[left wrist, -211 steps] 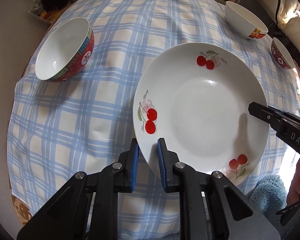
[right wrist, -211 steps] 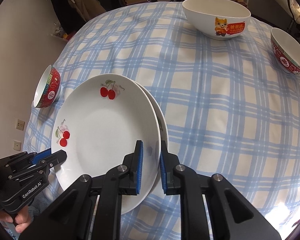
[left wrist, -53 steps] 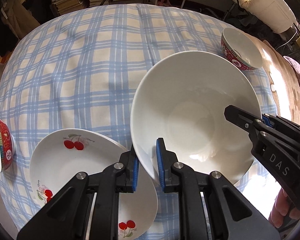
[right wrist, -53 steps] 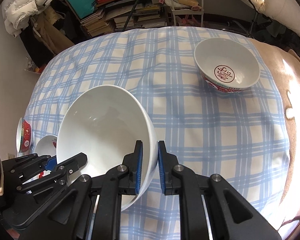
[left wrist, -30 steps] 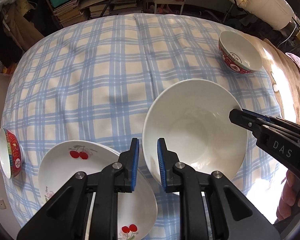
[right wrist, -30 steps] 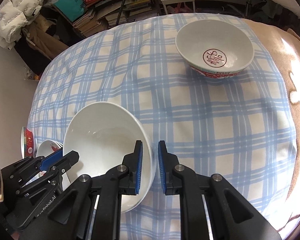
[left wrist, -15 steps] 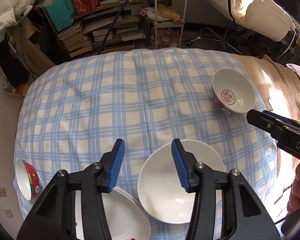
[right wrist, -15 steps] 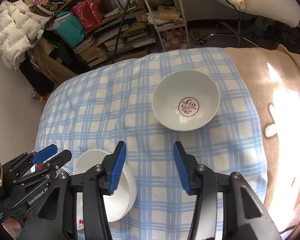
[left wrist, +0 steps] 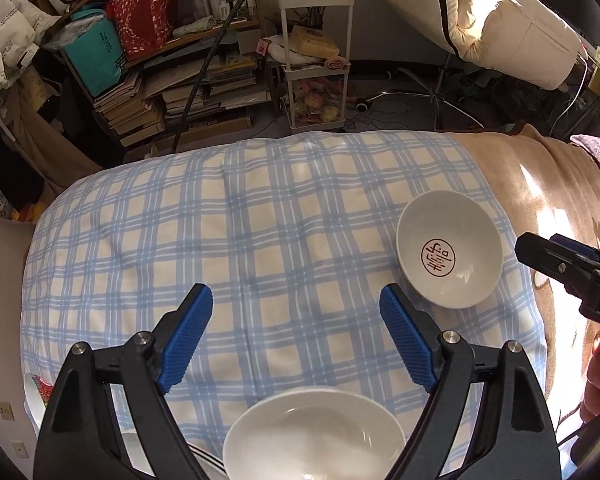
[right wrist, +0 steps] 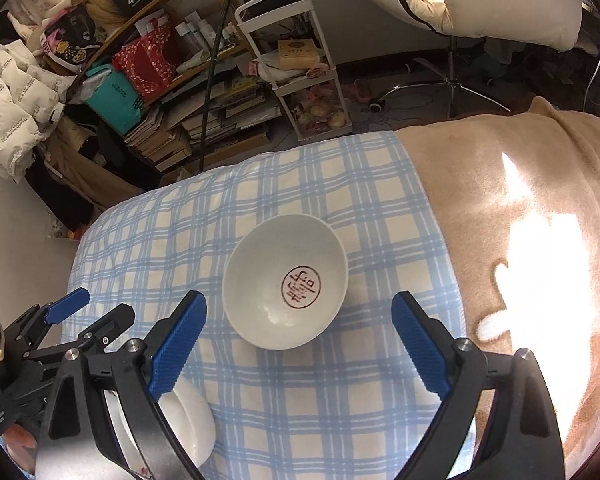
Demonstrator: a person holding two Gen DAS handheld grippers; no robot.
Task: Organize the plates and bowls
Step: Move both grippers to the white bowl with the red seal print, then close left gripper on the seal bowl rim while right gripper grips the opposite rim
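Observation:
My left gripper (left wrist: 298, 340) hangs above the checked cloth, its jaws opening wide with nothing between them. The large white bowl (left wrist: 314, 432) rests on the cloth just beneath it, at the bottom edge of the left wrist view, free of both grippers. A small white bowl with a red seal inside (left wrist: 448, 256) sits to the right. My right gripper (right wrist: 298, 346) is also opening and empty, and the small sealed bowl (right wrist: 286, 280) lies on the cloth just beyond its fingertips. In the right wrist view the large bowl (right wrist: 192, 420) shows at lower left, partly hidden by a finger.
A red-patterned bowl (left wrist: 36, 392) peeks in at the left edge, and a plate rim (left wrist: 204, 454) shows beside the large bowl. A tan blanket (right wrist: 520, 220) covers the right side. Beyond the cloth stand a white trolley (left wrist: 316, 60) and stacked books (left wrist: 204, 92).
Both grippers let go of the large white bowl, opened wide, and rose and drew back from it. The small sealed bowl now sits in front of the right gripper.

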